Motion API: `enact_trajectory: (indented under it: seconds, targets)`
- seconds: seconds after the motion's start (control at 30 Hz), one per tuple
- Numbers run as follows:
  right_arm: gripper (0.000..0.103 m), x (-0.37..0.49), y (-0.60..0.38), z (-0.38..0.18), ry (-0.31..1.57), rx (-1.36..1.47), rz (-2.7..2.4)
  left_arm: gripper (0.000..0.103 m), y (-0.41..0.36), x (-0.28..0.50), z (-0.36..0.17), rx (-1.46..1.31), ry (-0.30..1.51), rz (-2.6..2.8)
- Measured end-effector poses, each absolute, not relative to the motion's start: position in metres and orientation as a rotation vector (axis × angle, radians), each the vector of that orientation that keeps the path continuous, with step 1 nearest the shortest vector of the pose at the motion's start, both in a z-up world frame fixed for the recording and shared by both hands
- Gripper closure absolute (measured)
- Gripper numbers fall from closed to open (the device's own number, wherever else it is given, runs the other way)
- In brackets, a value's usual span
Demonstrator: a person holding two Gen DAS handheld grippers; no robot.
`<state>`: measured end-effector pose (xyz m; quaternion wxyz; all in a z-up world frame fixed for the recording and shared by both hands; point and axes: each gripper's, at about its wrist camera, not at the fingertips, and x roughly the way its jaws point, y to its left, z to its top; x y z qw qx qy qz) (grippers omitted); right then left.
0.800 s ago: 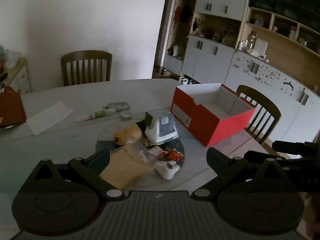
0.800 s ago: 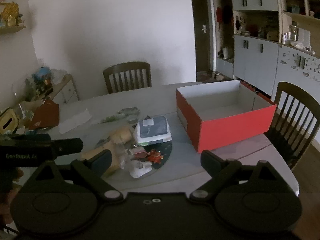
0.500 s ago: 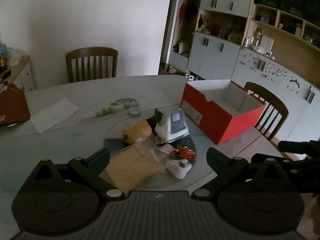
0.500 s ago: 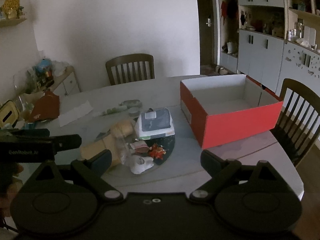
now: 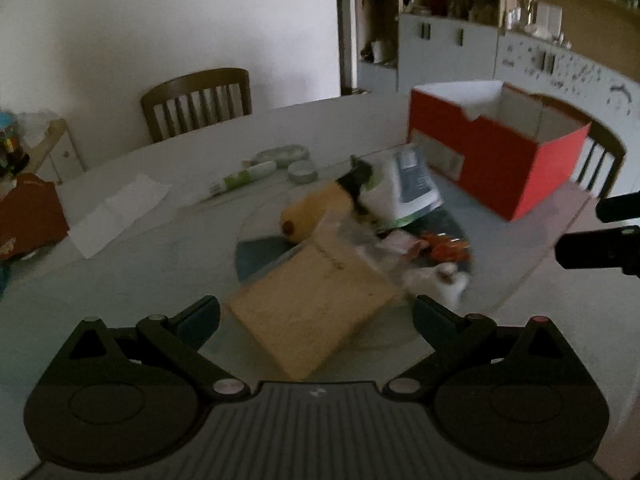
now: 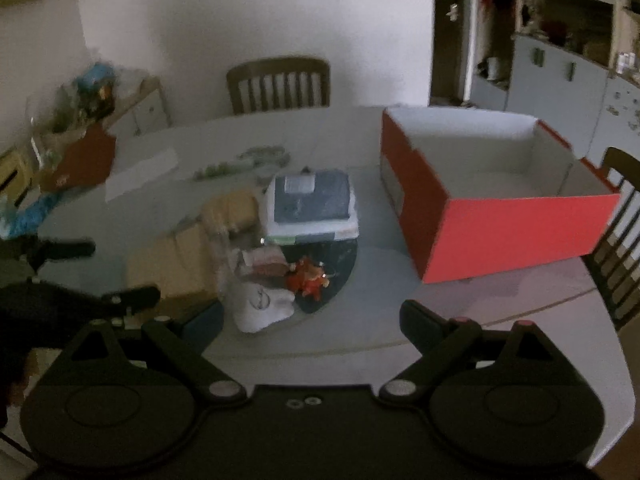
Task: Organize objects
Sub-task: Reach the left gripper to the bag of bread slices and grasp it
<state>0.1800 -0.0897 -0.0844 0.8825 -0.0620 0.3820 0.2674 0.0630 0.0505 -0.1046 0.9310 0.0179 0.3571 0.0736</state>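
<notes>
- Clutter sits heaped on a round glass turntable point(image 5: 256, 256) at the middle of both views: a tan cardboard packet point(image 5: 316, 312), a yellowish rounded item point(image 5: 316, 208), a white-and-grey box point(image 6: 310, 206), a small red trinket point(image 6: 308, 280) and a white rolled item point(image 6: 262, 308).
- Right of the heap, in the upper right of each frame, stands an open red shoebox point(image 6: 508, 228) with a white interior showing nothing inside; it is near the turntable but apart from it.
- Left gripper point(image 5: 316, 316) hangs low over the near edge of the tan packet, jaws spread wide, nothing between them.
- Right gripper point(image 6: 310, 320) hovers just in front of the white rolled item, jaws likewise wide apart and holding nothing.
- Behind the heap, toward the upper left, lie a green-and-white tube point(image 5: 244, 178), a small round tin point(image 5: 302, 170) and a sheet of white paper point(image 5: 120, 212) on the pale table point(image 5: 120, 280).
- Both views are motion-blurred, so finer labels cannot be read.
</notes>
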Motion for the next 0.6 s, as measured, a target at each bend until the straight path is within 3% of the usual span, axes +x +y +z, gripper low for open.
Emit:
enact_trajectory:
  seconds: [0.33,0.6]
  targets:
    - [0.009,0.203,-0.063,-0.109,0.873,-0.222,0.668,0.0,0.057,0.091,-0.13,0.294,0.751,0.001]
    - [0.01,0.217,-0.042,-0.128,0.911,-0.28,0.702,0.0,0.063,0.116,-0.143,0.349,0.844,-0.175]
